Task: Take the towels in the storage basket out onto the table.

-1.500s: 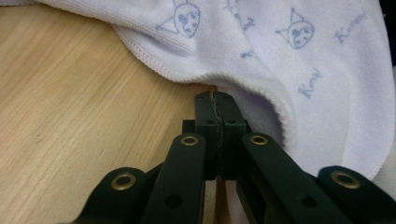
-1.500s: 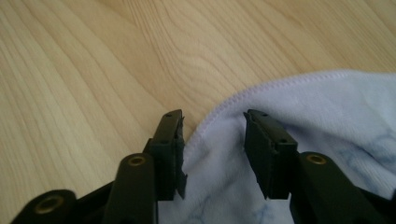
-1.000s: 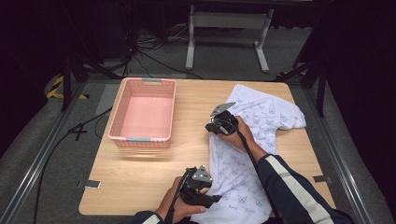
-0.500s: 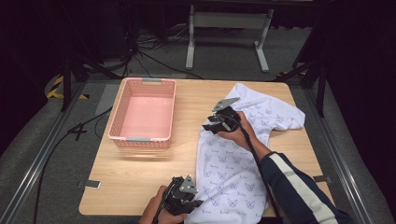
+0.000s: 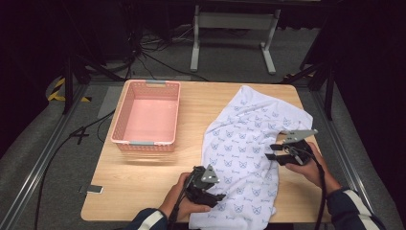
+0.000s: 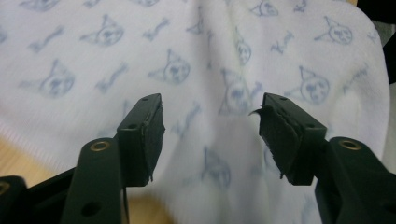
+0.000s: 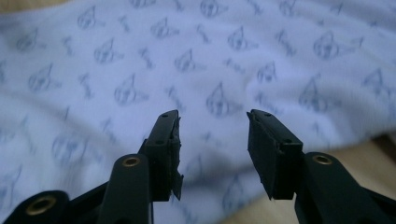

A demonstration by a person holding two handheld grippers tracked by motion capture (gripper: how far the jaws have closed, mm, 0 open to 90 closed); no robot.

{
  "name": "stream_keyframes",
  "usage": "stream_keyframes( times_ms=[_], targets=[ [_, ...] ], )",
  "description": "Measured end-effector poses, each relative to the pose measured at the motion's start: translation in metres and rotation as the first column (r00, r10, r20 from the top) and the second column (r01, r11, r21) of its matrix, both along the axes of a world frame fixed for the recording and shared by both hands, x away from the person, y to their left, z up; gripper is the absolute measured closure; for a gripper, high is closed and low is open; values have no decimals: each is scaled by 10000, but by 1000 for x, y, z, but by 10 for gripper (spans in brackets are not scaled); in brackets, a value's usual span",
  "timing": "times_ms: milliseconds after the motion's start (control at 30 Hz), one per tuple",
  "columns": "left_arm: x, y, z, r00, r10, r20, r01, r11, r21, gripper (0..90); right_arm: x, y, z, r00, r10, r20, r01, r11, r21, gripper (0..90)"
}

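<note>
The white cloth (image 5: 249, 143) with the blue cat print lies spread over the right half of the desk (image 5: 143, 187), running from the far edge to the near edge, where its hem hangs at the rim. My left tongs (image 5: 215, 197) sit at the near left border of the cloth, low over it; in the left gripper view the jaws stand well apart with the fabric (image 6: 196, 70) lying flat beneath and beyond them, nothing pinched, having just opened. My right tongs (image 5: 272, 152) hover at the cloth's right side, about midway along it, pointing left across the fabric; in the right gripper view the jaws stand moderately apart over the printed cloth (image 7: 210, 60), with a strip of bare desk showing at the lower right, and no fabric caught between the pads. Their jaws have just eased slightly inward. A pink basket (image 5: 119, 132) stands on the left part of the desk, well apart from the cloth and from both tongs.
</note>
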State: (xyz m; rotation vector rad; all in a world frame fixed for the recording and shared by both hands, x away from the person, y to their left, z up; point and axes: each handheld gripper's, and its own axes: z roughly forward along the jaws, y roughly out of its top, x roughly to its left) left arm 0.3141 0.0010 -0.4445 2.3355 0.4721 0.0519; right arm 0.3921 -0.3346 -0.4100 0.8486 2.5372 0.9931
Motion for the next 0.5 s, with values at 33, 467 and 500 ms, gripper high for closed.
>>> stream_keyframes(
  times_ms=[33,467,500],
  targets=[
    [2,-9,0,9991,-363,214,359,9992,146,382,-7,-7,-3,10000,56,-52,-56,10000,-45,534],
    [20,-39,-11,9911,-1330,-29,1328,9875,849,742,-111,-14,-17,9254,3619,-1127,-3613,9321,266,740],
    [23,-36,-12,9914,-1304,-115,1308,9887,738,788,-117,-11,-19,9111,3935,-1228,-3924,9192,336,743]
  ],
)
